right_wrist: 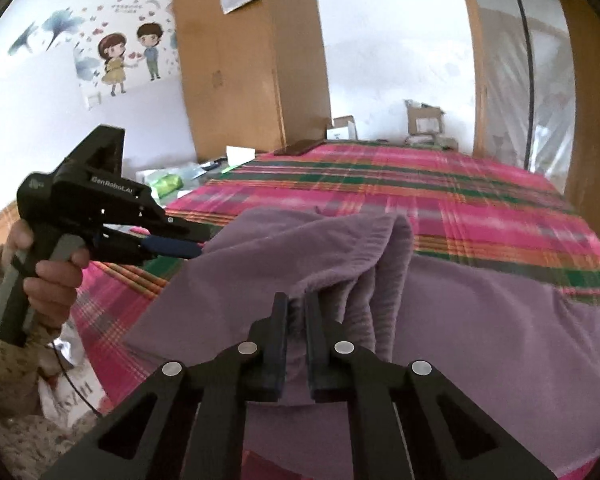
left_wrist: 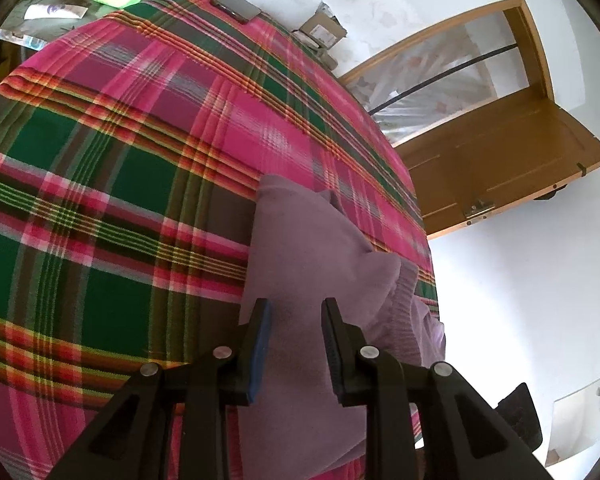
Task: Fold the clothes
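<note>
A bed covered by a pink and green plaid blanket [right_wrist: 440, 196] fills a white-walled room. Our right gripper [right_wrist: 297, 304] is pinched tight on the ribbed hem of a purple sweater [right_wrist: 480, 320], bunching the cloth upward between its fingers. Our left gripper [left_wrist: 296, 308] hovers with its fingers spread partway over the sweater's flat part, nothing pressed between them. The sweater lies at the near edge of the bed. Further off, a phone [left_wrist: 236, 7] rests on the blanket, and a wooden wardrobe [right_wrist: 252, 60] stands against the wall.
</note>
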